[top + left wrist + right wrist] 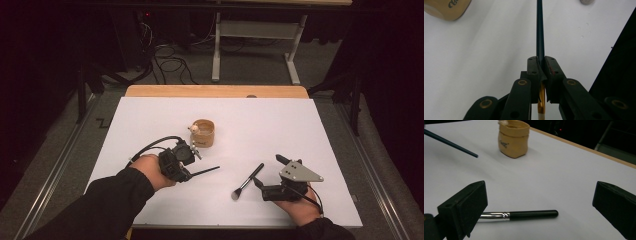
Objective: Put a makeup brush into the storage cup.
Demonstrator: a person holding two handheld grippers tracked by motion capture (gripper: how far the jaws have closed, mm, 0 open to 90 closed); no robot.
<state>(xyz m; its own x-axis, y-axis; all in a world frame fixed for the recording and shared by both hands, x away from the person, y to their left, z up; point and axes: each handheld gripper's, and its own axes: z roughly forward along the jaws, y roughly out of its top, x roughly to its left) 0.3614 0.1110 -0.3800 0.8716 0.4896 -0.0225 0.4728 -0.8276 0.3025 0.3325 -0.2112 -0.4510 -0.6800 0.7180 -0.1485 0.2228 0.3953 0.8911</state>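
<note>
Clamped in the left gripper (pixel 541 72), a thin, light, stiff makeup brush (pixel 540 32) points up-frame; grip near its gold ferrule. Lower centre, the black-handled brush (pixel 524 215) lies between the right gripper (pixel 536 205)'s wide jaws; tan pouch (pixel 513 141) upper left.

I see a white surface (pixel 280 125) under both tongs, with a wooden edge (pixel 215 91) at its far side. Beyond the tongs: grey floor (pixel 250 65), tangled black cables (pixel 167 62), a pale metal desk frame (pixel 257 32). Room dark all round, light falls on the surface.
</note>
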